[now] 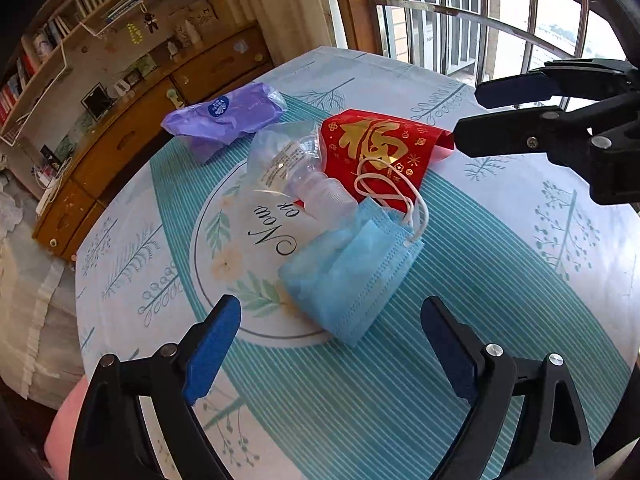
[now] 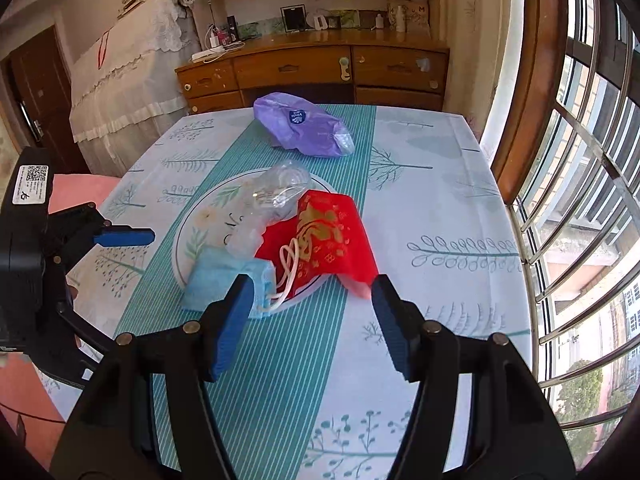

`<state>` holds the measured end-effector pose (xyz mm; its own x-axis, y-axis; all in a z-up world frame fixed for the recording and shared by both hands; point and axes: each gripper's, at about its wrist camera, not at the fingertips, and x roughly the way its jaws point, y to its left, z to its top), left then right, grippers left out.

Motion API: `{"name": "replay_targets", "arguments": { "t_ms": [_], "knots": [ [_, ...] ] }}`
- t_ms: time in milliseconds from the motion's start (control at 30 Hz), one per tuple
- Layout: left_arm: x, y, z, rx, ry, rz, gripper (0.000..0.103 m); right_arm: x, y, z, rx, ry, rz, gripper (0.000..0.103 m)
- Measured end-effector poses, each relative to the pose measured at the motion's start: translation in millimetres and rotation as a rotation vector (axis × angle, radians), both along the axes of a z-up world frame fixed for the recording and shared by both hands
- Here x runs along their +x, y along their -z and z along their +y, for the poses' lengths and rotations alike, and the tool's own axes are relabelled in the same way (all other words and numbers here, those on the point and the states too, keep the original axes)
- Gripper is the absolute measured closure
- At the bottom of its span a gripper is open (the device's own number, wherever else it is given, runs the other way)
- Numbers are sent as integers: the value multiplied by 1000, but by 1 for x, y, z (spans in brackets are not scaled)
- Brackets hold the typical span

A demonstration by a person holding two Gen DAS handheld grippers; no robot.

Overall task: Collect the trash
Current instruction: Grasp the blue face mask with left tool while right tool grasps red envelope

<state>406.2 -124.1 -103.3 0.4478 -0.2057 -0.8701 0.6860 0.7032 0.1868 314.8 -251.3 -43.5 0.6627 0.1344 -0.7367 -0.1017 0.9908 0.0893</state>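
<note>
A pile of trash lies mid-table: a blue face mask (image 1: 352, 276) (image 2: 224, 280) with white ear loops, a red envelope (image 1: 376, 148) (image 2: 328, 236) printed in gold, a crushed clear plastic bottle (image 1: 288, 164) (image 2: 276, 192), and further back a purple plastic packet (image 1: 228, 120) (image 2: 304, 128). My left gripper (image 1: 328, 312) hovers open just short of the mask, nothing between its blue pads. My right gripper (image 2: 312, 286) (image 1: 468, 114) is open too, by the red envelope's near edge, holding nothing. In the right wrist view one left-gripper finger (image 2: 124, 237) shows at the left.
The table (image 1: 500, 280) (image 2: 420, 184) wears a teal-and-white tablecloth. A wooden dresser (image 2: 312, 68) stands beyond its far edge, and a barred window (image 2: 580, 200) runs along one side. Something pink (image 2: 76, 192) sits beside the table; a lace-covered piece (image 2: 132, 60) stands further off.
</note>
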Motion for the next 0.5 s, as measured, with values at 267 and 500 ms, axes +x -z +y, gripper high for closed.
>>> {"name": "replay_targets", "arguments": {
  "t_ms": [267,500],
  "knots": [
    [51,39,-24,-23,62,87,9,61,43,-16,46,33,68,44],
    [82,48,-33,-81,47,161,11,88,65,-32,112,49,85,44]
  ]
}}
